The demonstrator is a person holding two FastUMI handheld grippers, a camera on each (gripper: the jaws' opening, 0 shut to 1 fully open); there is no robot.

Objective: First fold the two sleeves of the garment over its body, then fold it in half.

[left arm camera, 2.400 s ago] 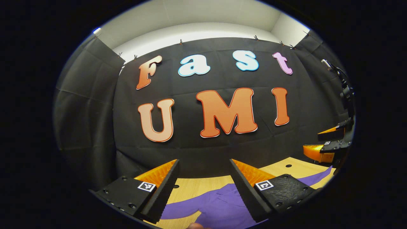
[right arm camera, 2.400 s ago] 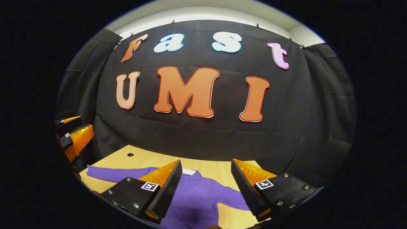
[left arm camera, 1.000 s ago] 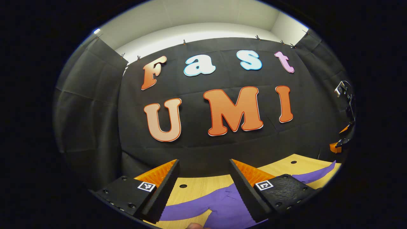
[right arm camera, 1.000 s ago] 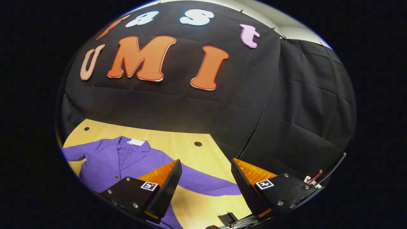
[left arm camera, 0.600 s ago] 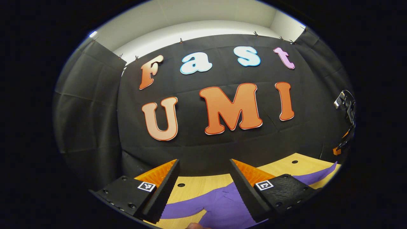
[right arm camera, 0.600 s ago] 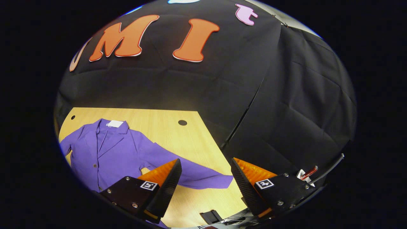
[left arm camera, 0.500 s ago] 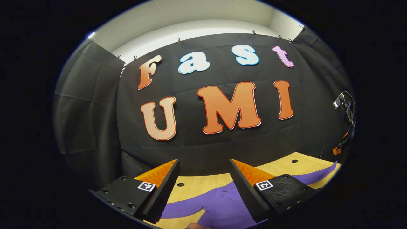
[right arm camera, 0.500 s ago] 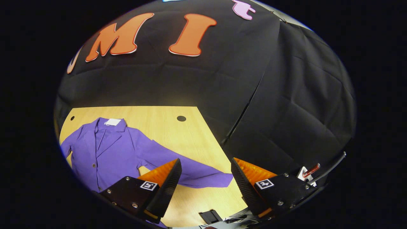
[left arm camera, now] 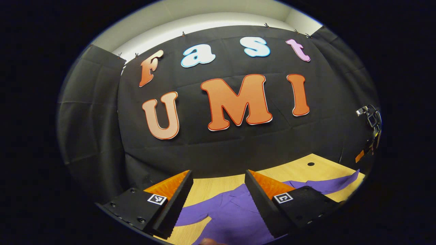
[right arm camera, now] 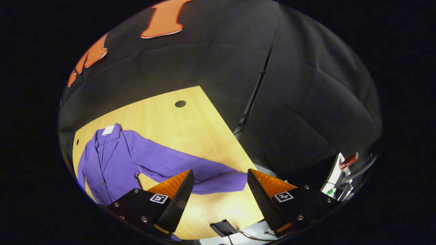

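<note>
I hold my right hand-held gripper [right arm camera: 220, 180] wide apart above the cuff of the purple jacket's sleeve [right arm camera: 190, 170], which lies flat and unfolded on the tabletop [right arm camera: 177, 122], lined up to pinch it; my left hand-held gripper [left arm camera: 218, 185], equally wide, waits over the jacket [left arm camera: 231, 214].

Solid purple jacket [right arm camera: 112, 160] with a white neck tag [right arm camera: 108, 130], on a pale yellow wood-grain table [right arm camera: 190, 132] with dark round holes [right arm camera: 180, 103].
</note>
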